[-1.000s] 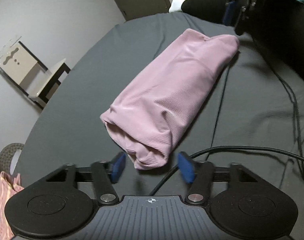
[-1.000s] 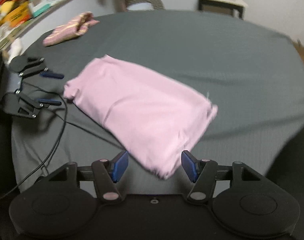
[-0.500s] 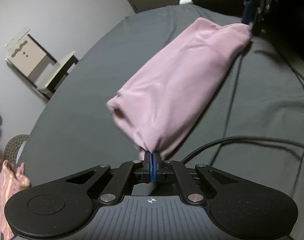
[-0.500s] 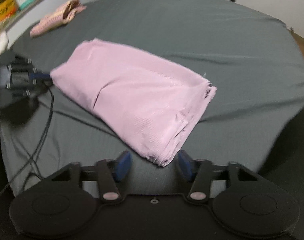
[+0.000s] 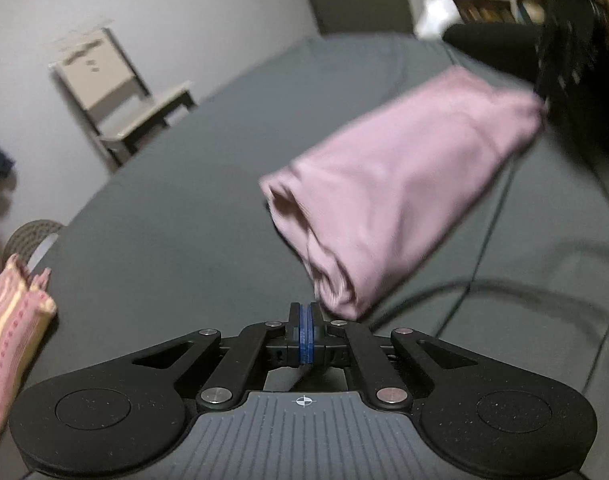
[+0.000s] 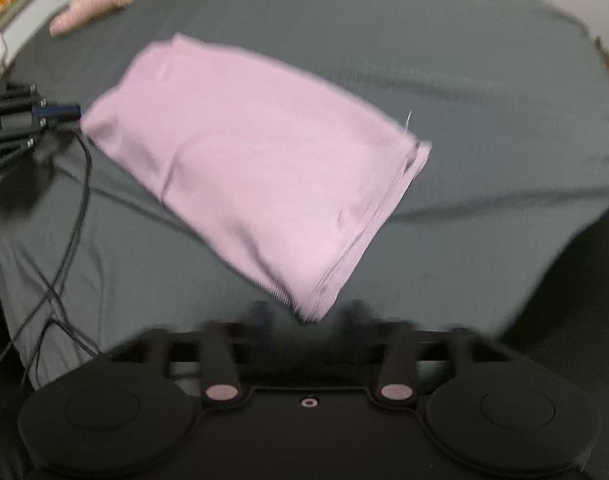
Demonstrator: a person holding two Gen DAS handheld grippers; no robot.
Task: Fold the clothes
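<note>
A folded pink garment lies along the dark grey cloth-covered table. My left gripper is shut, its blue pads pressed together, and the garment's near end meets their tip on the right side. In the right wrist view the left gripper touches the garment's far left corner. My right gripper is blurred. Its fingers stand apart on either side of the garment's near corner. From the left wrist view the right gripper is a dark blur at the garment's far end.
A pink striped cloth lies near the table's edge. Black cables trail over the table beside the garment. A pale chair stands by the wall. A person's dark clothing fills the top right of the left wrist view.
My left gripper shut on the garment's end and has swung left, dragging that end. My right gripper's fingers have moved closer together around the other corner.
</note>
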